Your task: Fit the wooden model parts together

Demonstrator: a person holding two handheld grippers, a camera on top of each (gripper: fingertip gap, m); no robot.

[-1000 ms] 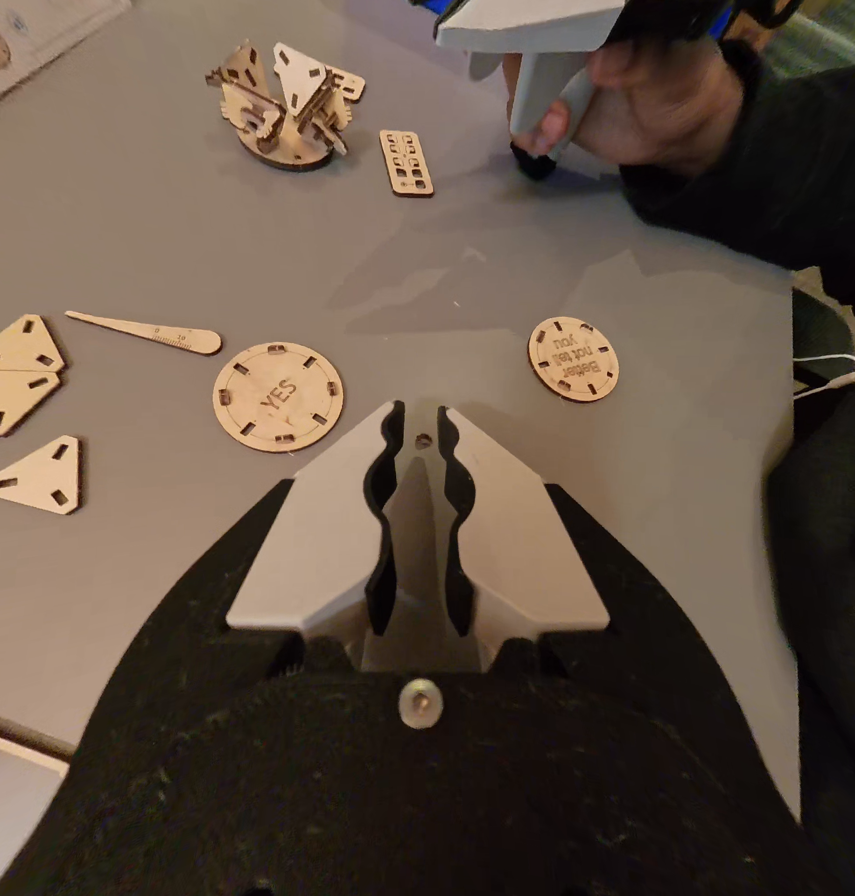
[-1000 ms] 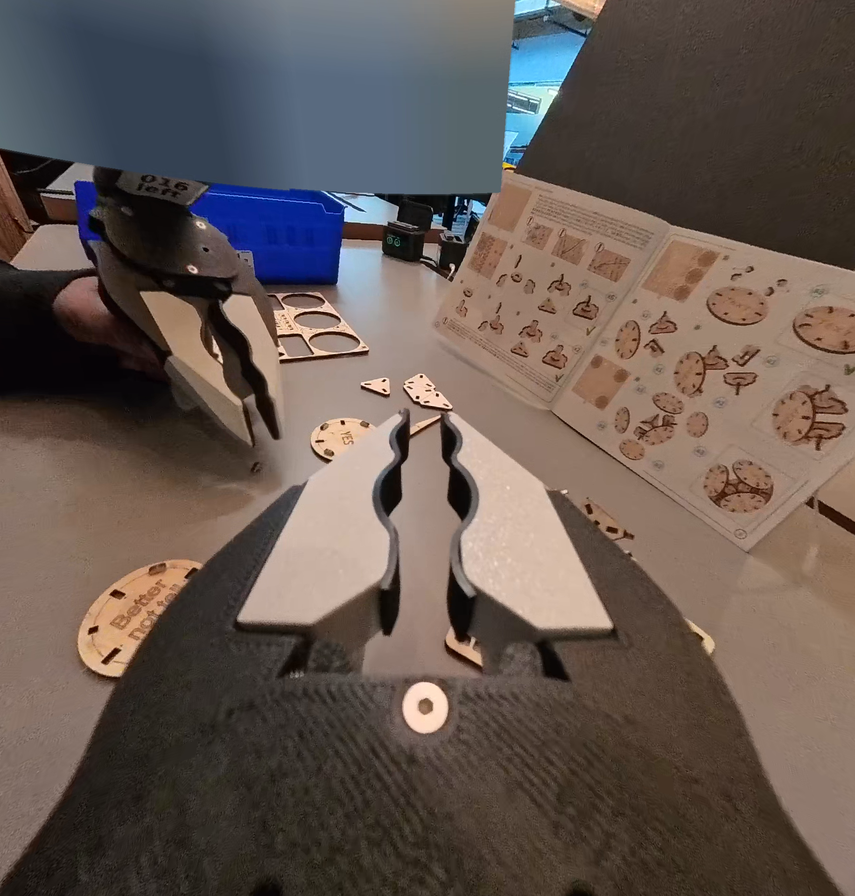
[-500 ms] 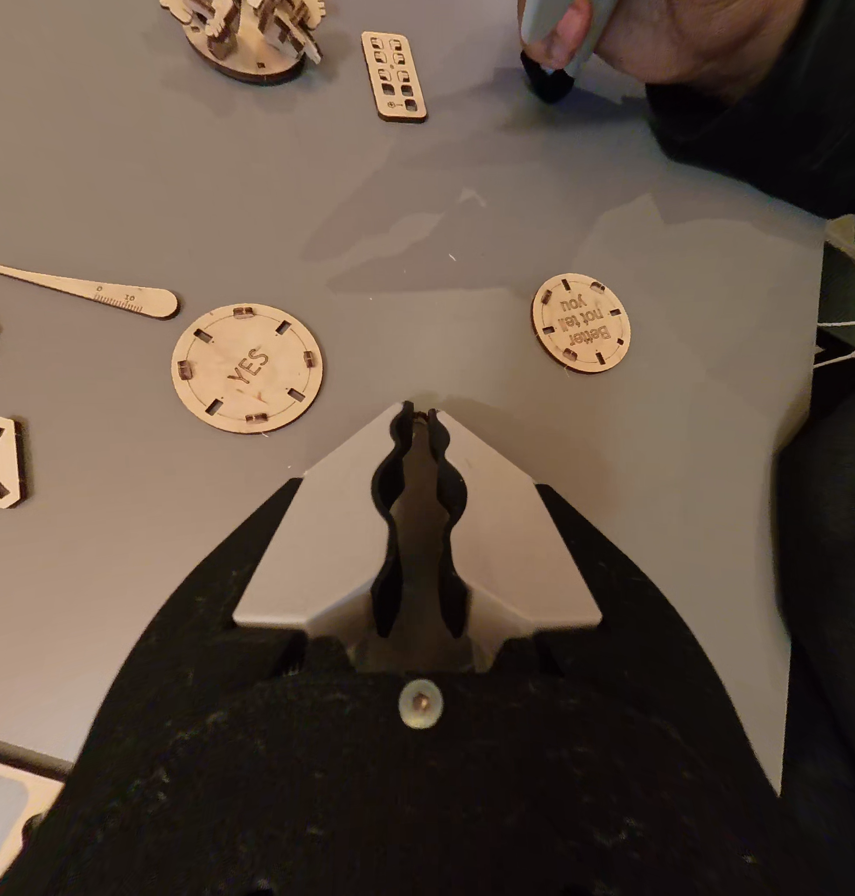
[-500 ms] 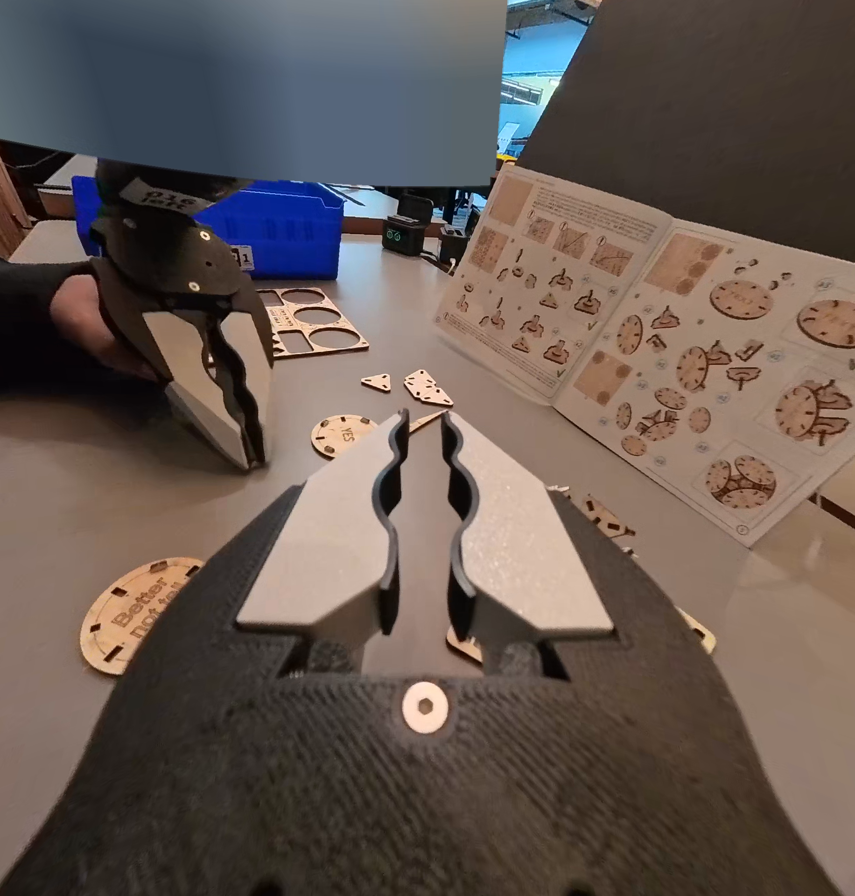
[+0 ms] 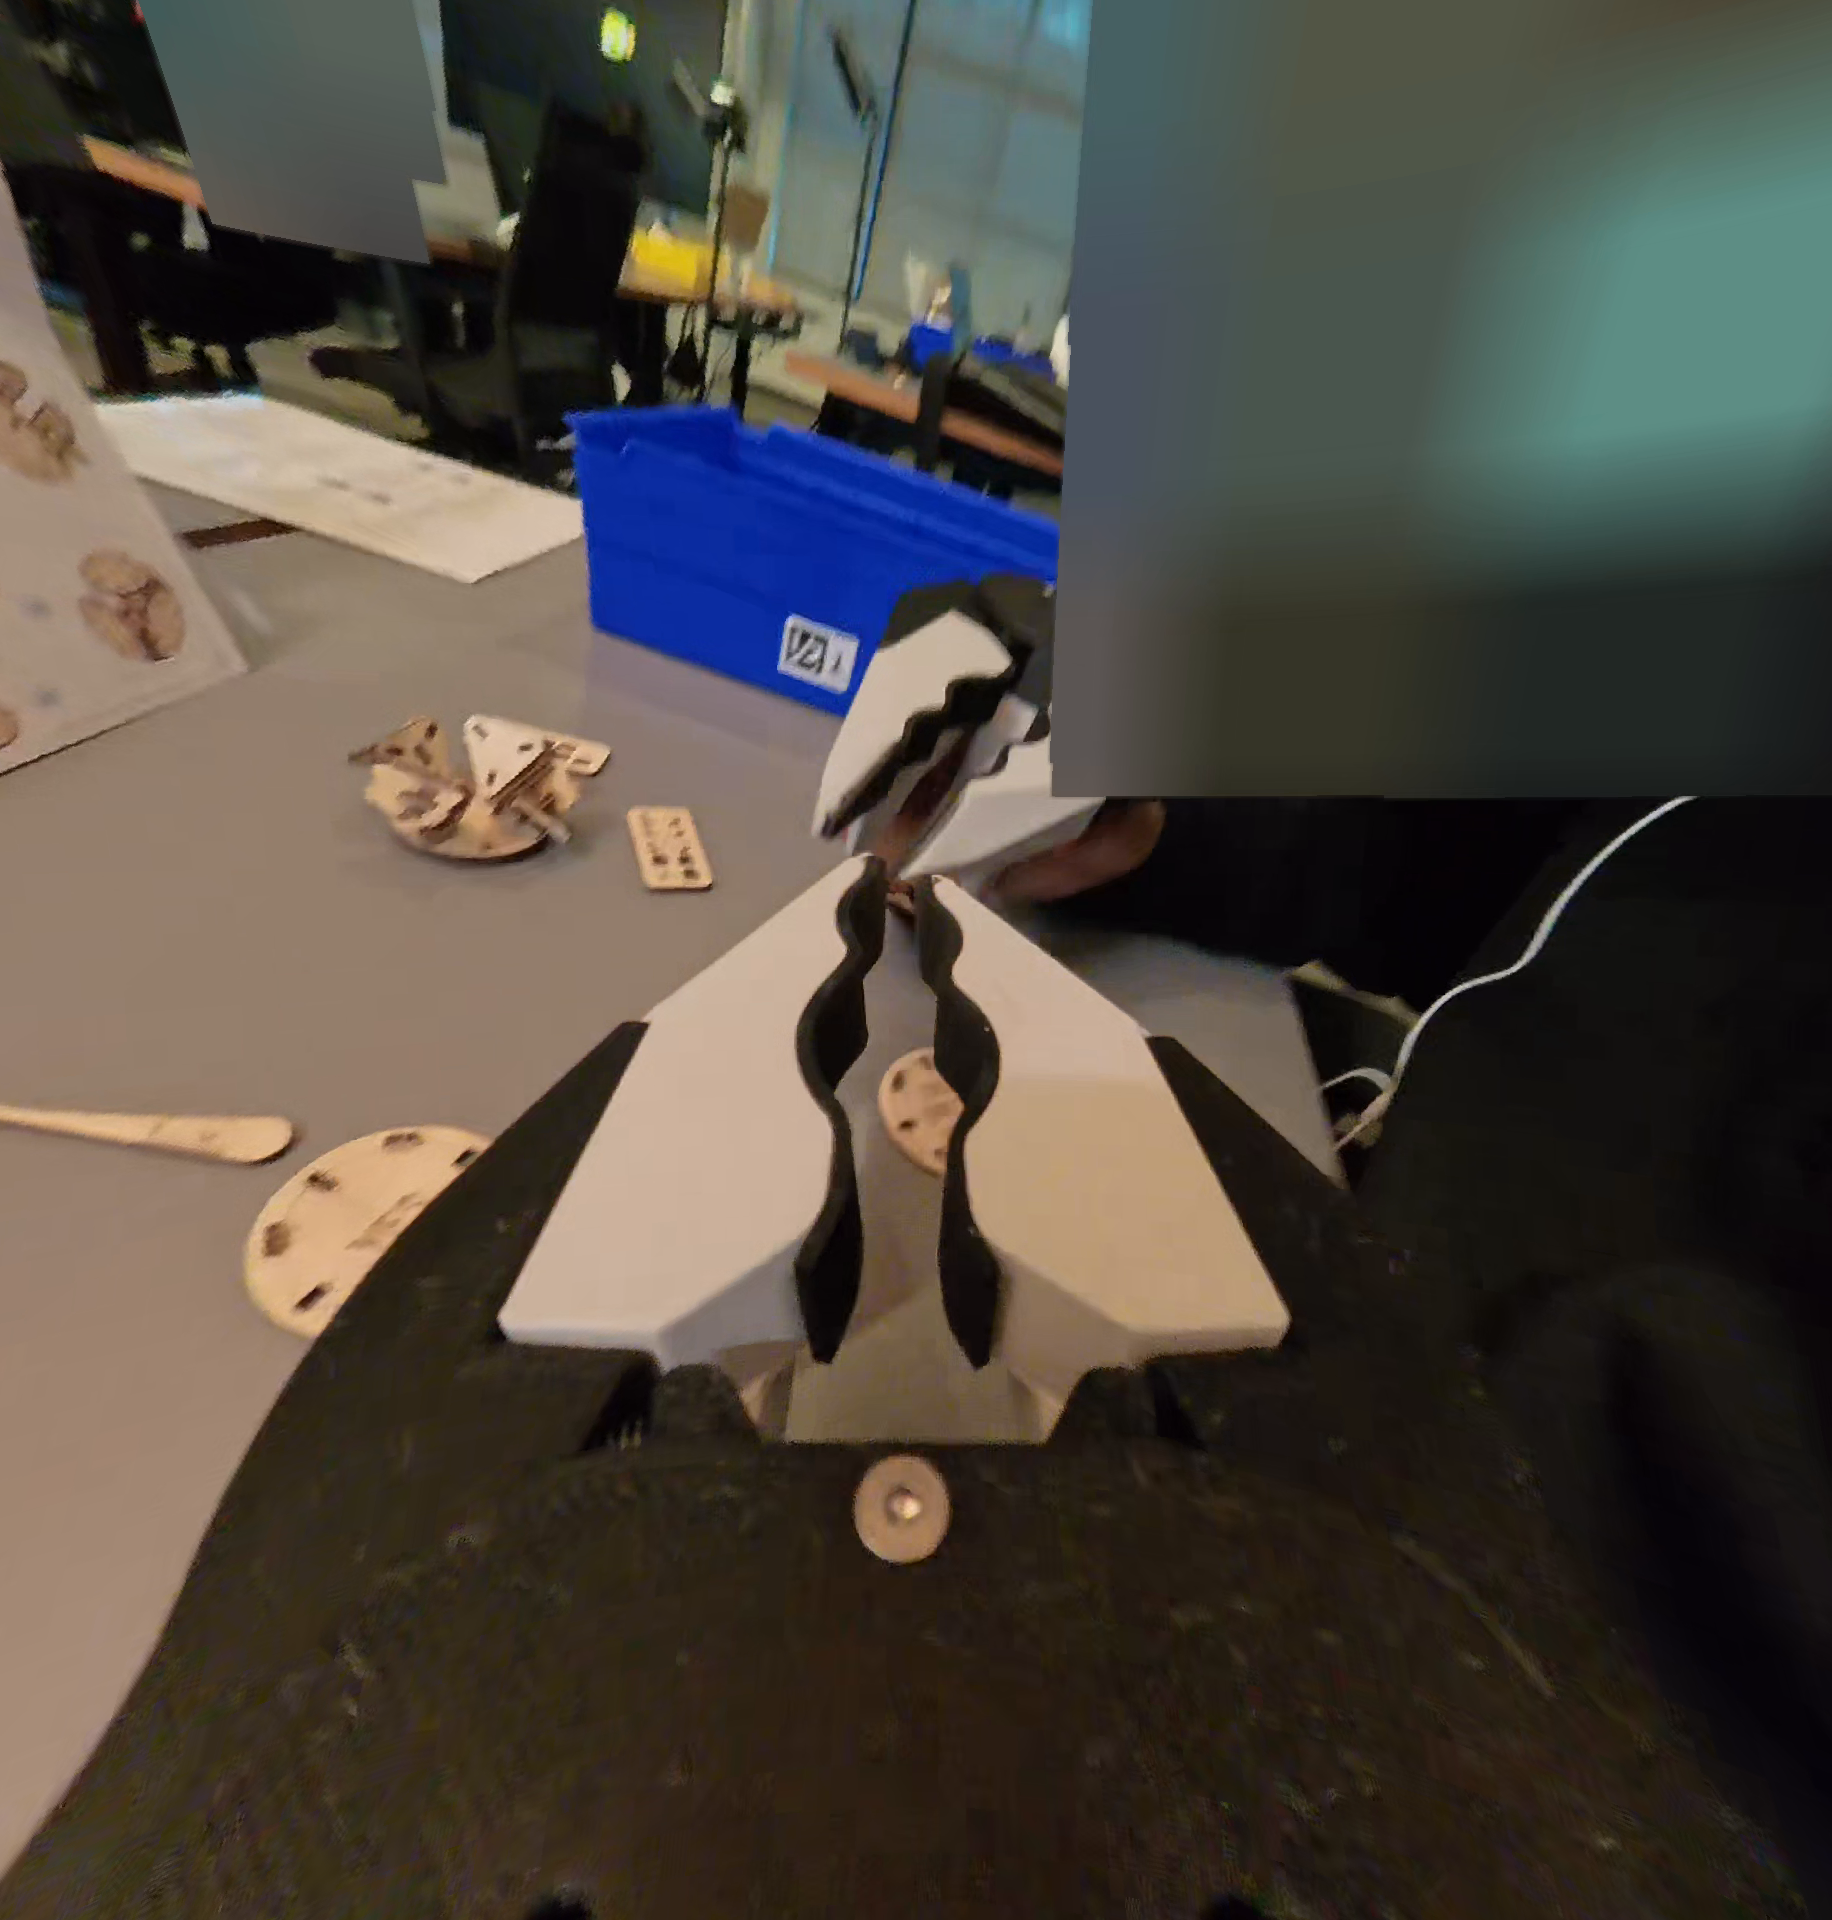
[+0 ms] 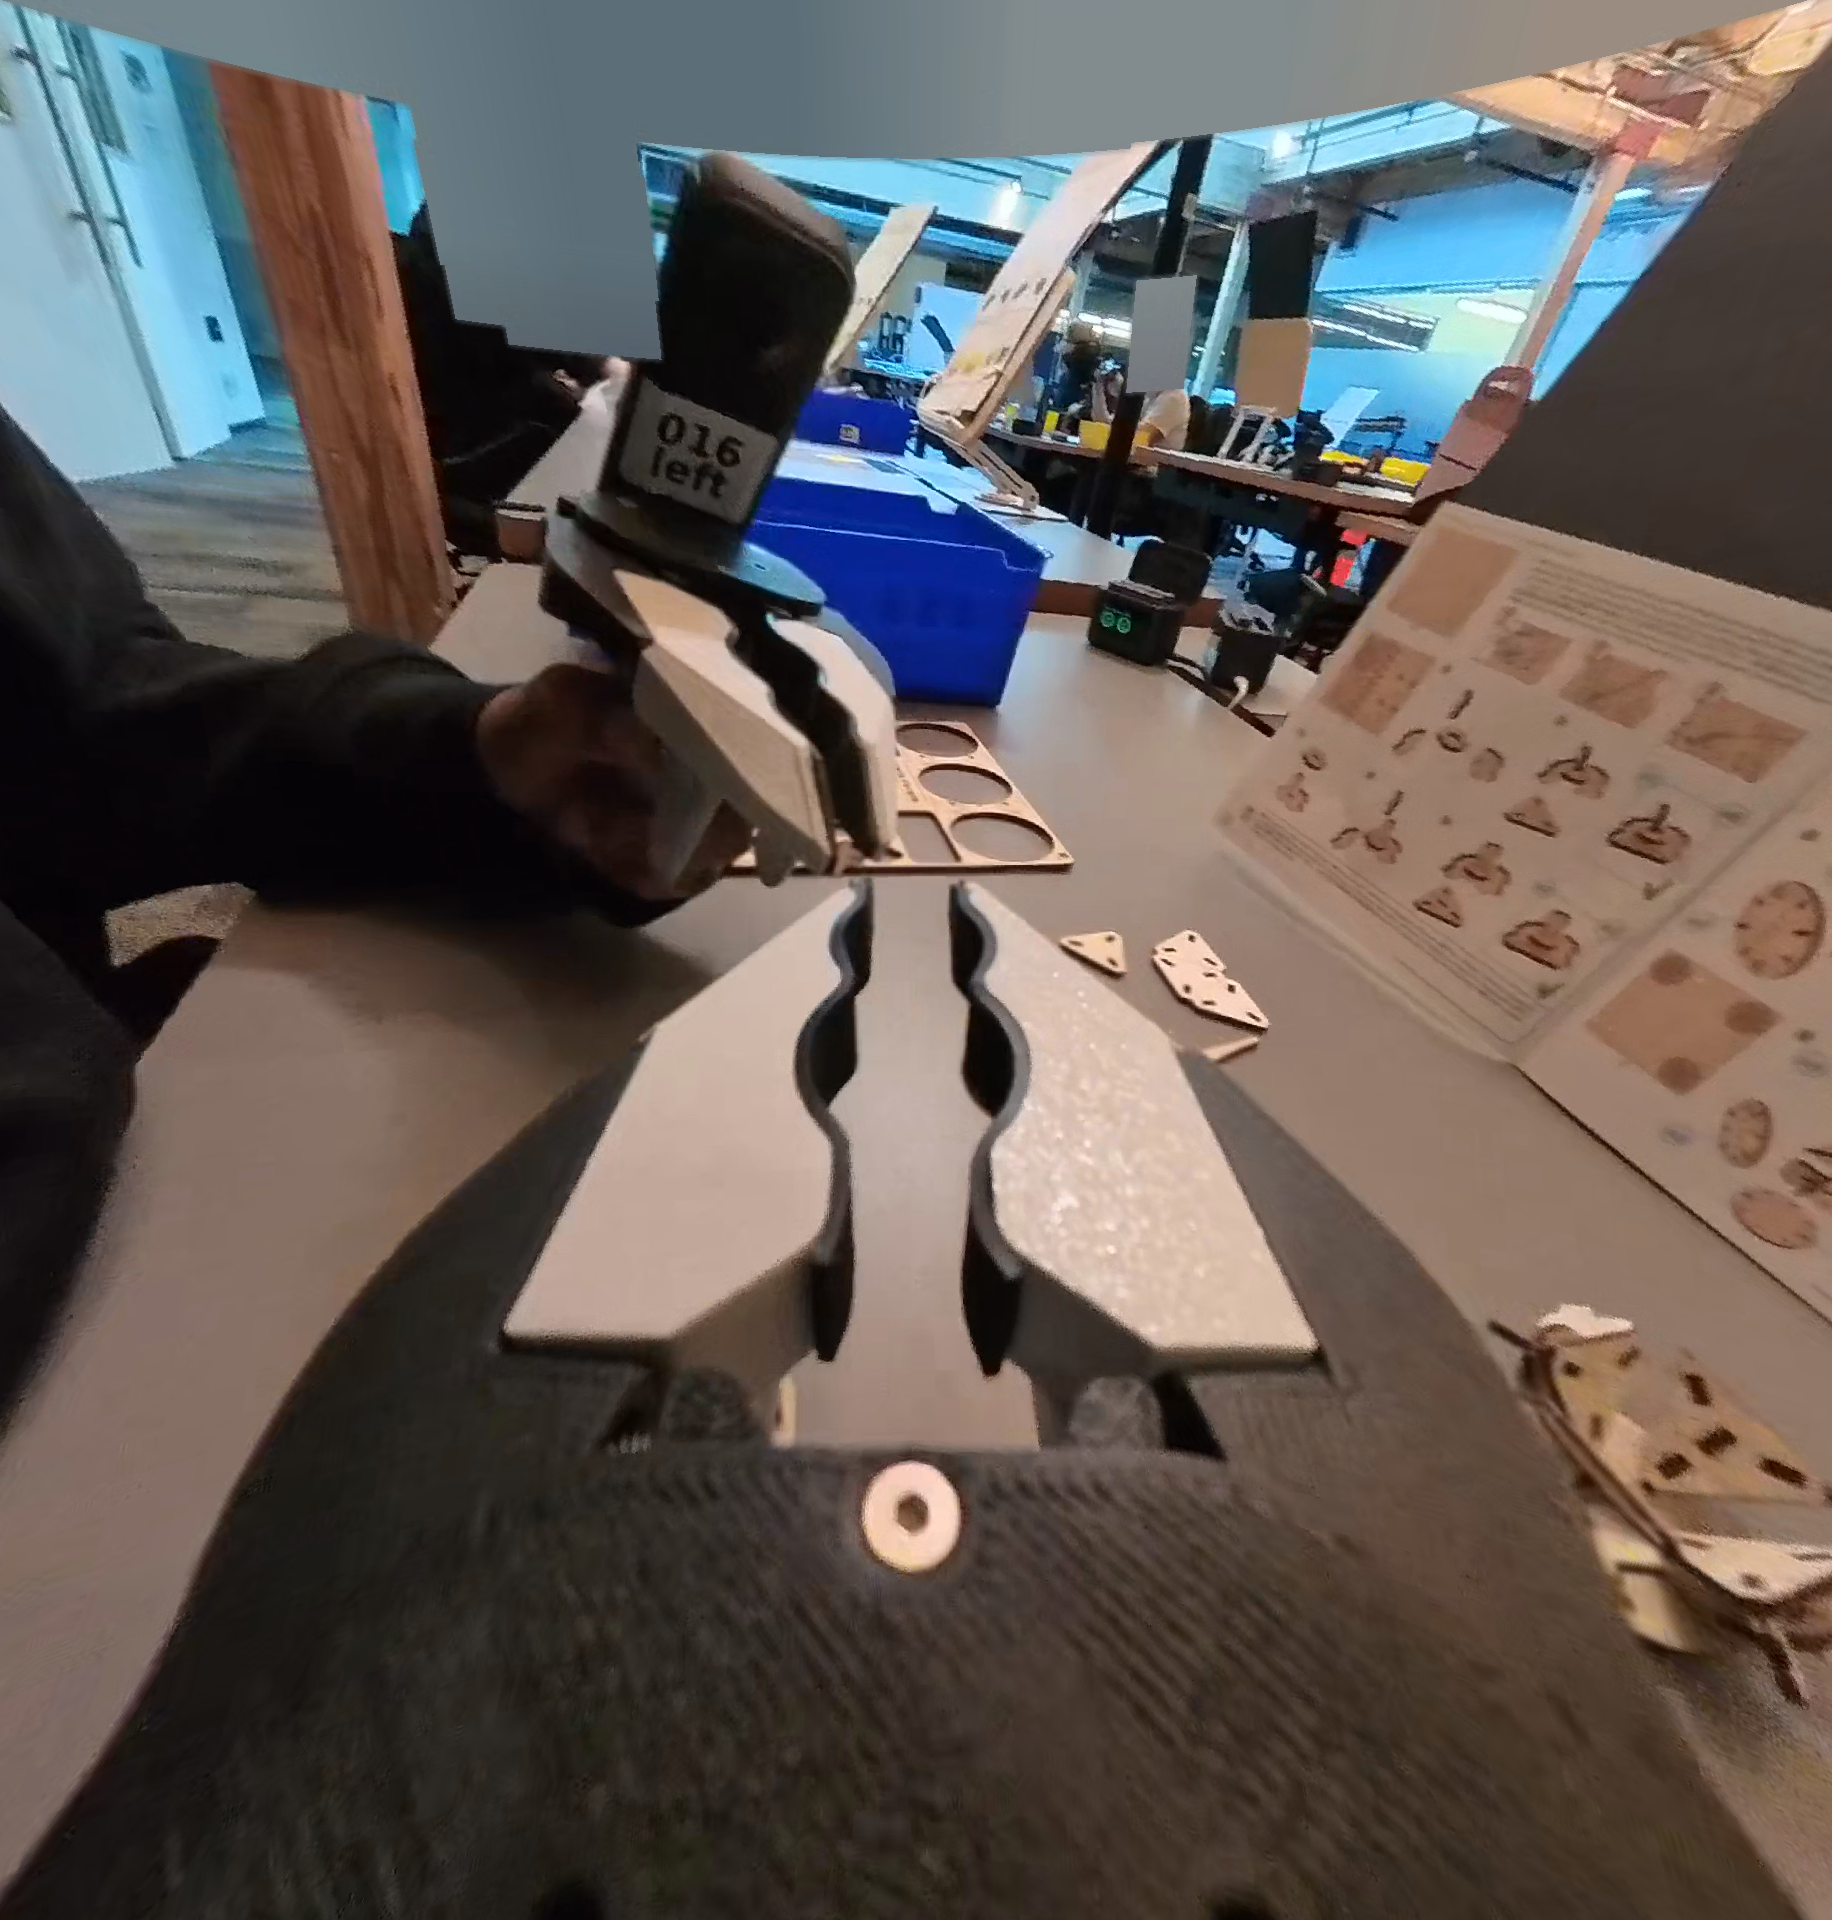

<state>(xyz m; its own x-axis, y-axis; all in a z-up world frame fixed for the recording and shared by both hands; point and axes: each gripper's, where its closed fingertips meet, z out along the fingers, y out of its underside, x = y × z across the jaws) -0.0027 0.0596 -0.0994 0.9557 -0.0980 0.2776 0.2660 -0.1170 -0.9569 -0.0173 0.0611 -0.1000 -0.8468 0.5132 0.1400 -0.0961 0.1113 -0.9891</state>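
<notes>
Barely visible, tiny brown piece (image 5: 899, 902) pinched at left tool (image 5: 894, 894) tips

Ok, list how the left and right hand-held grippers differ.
The left hand-held gripper has tips pinched nearly together; the right hand-held gripper has them clearly apart. A tiny brown piece shows at the left's tips; nothing sits between the right's. Both have grey fingers with wavy black pads.

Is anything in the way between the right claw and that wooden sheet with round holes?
Yes: the left claw, held in a hand, hangs just ahead of the right claw, across the wooden sheet's near left corner.
</notes>
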